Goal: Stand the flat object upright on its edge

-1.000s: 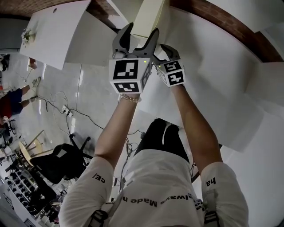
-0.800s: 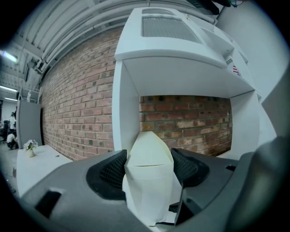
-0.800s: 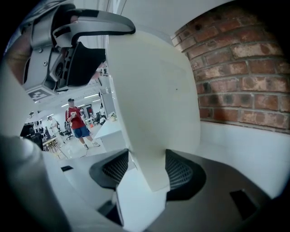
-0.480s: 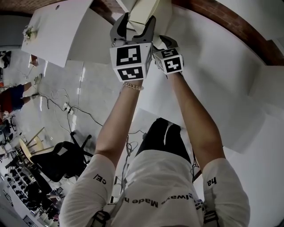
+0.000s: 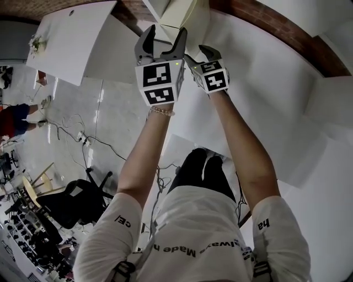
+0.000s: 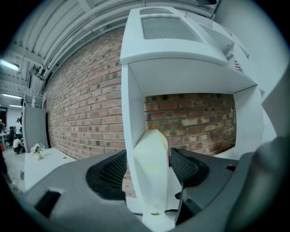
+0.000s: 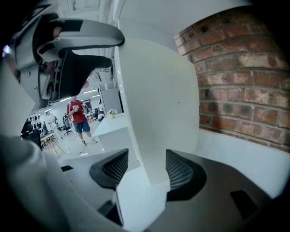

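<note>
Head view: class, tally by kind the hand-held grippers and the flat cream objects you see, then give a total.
Hand-held grippers: 2 (left hand-held gripper, right hand-held gripper)
Flat cream object: 1
Total: 3

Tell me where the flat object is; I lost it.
Top centre of the head view: the flat object is between the jaws of the left gripper and right gripper, near the brick wall.

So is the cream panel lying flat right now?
No, in the left gripper view the cream panel stands tall and narrow between the left tongs.
</note>
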### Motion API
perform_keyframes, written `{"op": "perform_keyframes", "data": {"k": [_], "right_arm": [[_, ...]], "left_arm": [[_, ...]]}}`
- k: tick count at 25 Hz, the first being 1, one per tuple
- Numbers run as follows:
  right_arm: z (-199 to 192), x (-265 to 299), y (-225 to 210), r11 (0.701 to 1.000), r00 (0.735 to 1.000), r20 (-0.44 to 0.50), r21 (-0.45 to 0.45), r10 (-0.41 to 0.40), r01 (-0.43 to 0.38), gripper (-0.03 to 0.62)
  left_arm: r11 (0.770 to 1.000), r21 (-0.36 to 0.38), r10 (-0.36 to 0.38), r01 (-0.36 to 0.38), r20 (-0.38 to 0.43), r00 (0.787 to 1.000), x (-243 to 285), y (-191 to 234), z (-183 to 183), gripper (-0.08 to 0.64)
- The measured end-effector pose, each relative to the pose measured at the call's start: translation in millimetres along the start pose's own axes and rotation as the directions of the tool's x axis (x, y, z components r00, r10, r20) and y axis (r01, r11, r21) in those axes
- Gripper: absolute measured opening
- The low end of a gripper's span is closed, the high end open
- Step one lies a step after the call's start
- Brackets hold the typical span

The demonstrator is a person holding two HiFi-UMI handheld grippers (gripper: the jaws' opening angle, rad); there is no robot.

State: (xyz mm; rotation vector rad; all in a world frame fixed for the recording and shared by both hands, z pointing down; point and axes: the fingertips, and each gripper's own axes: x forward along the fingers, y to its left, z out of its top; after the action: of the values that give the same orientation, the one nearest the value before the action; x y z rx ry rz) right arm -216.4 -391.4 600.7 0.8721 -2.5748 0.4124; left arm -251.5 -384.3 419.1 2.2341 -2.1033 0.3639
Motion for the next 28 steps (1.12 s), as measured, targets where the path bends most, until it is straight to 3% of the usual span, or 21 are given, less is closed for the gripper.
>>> {"op": "perform_keyframes", "data": {"k": [5, 11, 13, 19, 28], "right_arm": [[6, -60, 3, 1.000, 0.999, 0.042, -0.010, -0.011, 0.011, 0.256], [15, -159, 10, 0.999, 0.991, 0.130, 0.037, -0.038, 0.033, 0.207], [18, -192, 8, 0.998, 0.986, 0.160, 0.041, -0.049, 0.043, 0.187], [39, -289, 9, 0.997, 0.970, 0.228, 0.021, -0.081, 0.079, 0.126], [87, -412, 25, 0.992, 0.945, 0.304, 0.004, -0.124, 0.129, 0.090]], "left_arm": [[0.997, -0.075, -0.038, 0.037, -0.013, 0.999, -39, -17, -8, 0.305], [0.978, -0.137, -0.157, 0.154, -0.009, 0.988, -96, -60, -10, 0.278], [0.969, -0.137, -0.205, 0.205, 0.009, 0.979, -111, -76, -8, 0.194], [0.937, -0.145, -0.315, 0.319, 0.053, 0.948, -156, -118, 20, 0.161], [0.884, -0.125, -0.432, 0.450, 0.145, 0.890, -211, -171, 87, 0.098]]}}
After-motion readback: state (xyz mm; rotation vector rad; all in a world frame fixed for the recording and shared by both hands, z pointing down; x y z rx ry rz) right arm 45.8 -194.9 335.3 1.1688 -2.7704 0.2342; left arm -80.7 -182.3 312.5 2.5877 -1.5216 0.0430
